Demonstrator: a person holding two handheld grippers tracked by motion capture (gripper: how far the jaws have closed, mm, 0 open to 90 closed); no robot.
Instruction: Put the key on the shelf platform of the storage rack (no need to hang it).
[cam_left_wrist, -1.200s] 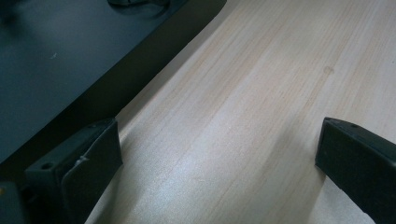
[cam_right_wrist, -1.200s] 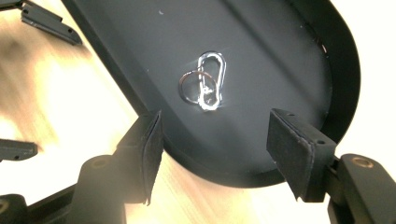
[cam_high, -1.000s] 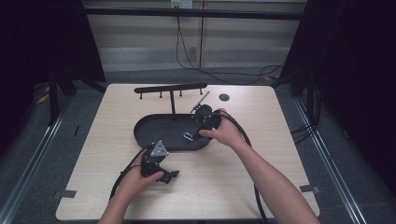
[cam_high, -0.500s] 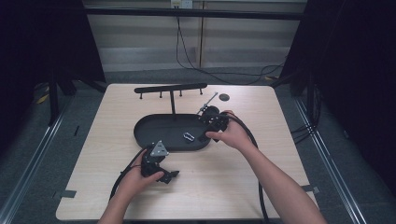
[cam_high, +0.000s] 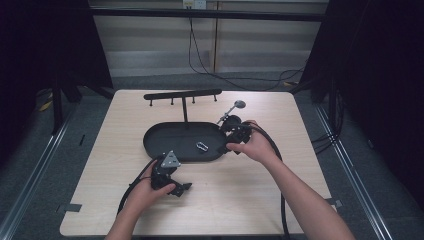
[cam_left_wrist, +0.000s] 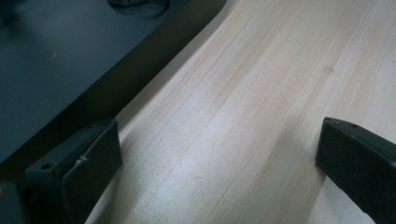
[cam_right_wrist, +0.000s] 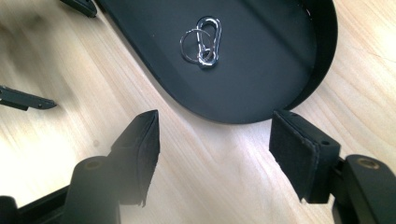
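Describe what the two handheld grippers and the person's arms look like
Both grippers are black. The left gripper carries a grey three-cornered plate on top and trails a black cable. The right gripper trails a thick black cable looping back beside the forearm. Their jaws are blocky, with flat dark pads. The forearms are bare, with no sleeves in view.

A lab recording bay, not a home.
A bare wooden worktop (cam_high: 250, 200) stands on grey carpet between black curtains (cam_high: 45, 45) and metal rails (cam_high: 30, 175), with cables (cam_high: 200, 55) hanging down the back wall from a socket (cam_high: 194, 4).
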